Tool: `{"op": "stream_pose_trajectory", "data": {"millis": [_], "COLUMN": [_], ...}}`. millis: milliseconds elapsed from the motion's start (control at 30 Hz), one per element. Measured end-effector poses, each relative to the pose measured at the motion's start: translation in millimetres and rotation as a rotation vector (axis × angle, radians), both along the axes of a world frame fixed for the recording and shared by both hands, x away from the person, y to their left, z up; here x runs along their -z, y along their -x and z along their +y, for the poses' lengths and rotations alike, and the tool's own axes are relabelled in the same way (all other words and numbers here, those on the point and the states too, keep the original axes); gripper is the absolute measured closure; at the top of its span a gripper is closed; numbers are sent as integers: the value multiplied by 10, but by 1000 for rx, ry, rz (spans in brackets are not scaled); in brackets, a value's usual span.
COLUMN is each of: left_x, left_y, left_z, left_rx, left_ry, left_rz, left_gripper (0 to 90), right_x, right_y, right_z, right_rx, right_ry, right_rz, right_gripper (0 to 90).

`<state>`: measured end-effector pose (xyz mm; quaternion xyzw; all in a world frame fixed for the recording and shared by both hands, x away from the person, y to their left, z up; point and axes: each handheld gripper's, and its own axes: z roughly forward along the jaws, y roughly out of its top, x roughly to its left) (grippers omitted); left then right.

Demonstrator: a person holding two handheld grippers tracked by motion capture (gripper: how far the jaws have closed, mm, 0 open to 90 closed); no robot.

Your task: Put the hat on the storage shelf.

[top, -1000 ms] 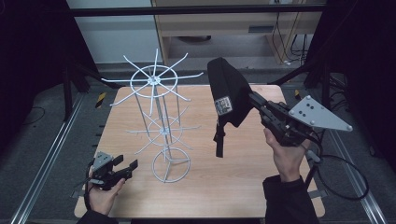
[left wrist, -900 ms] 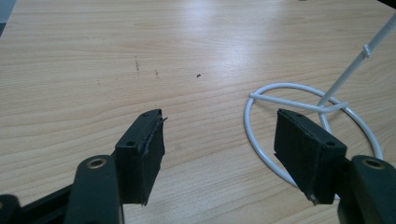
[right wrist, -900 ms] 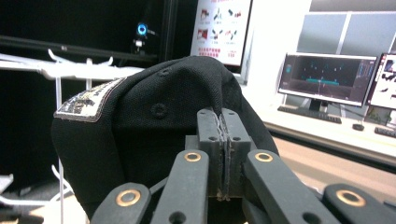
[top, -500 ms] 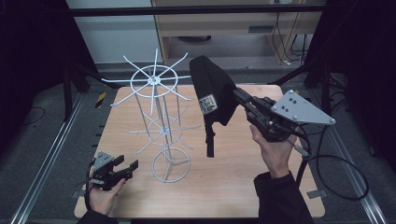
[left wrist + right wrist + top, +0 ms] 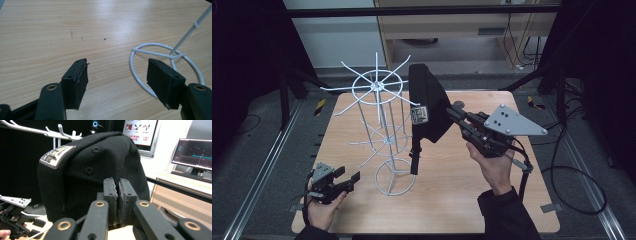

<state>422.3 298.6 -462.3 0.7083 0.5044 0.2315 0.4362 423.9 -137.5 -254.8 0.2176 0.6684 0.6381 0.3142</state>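
Black cap (image 5: 428,107) pinched in right gripper (image 5: 458,118), jaws closed on its fabric, held mid-frame just right of rack (image 5: 377,95). Nearest hooks lie left of cap, so right hand does it. Left gripper (image 5: 348,181) wide open, empty, lower left by rack base.

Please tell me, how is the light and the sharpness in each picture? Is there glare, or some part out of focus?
High view: dark surroundings, evenly lit table, white rack crisp, black cap nearly without detail. Left gripper view: soft glare on the wood at the top, left gripper sharp. Right gripper view: right gripper and cap sharp, bright monitor and poster behind slightly blurred.
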Motion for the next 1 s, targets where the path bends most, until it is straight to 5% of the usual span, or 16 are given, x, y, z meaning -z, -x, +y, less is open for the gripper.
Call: {"op": "stream_pose_trajectory", "data": {"millis": [400,600,1000], "left_x": [5,5,12], "left_y": [-7,-11,-42], "left_z": [17,28,86], "left_rx": [-7,-9,-12], "left_ry": [10,8,4], "left_rz": [6,5,-3], "left_gripper": [328,327,336], "right_x": [123,365,1348], "right_y": [125,165,-107], "right_z": [-302,-496,-925], "right_rx": [19,59,219], "right_ry": [-78,-81,-26], "right_rz": [12,45,316], "right_gripper": [605,489,278]}}
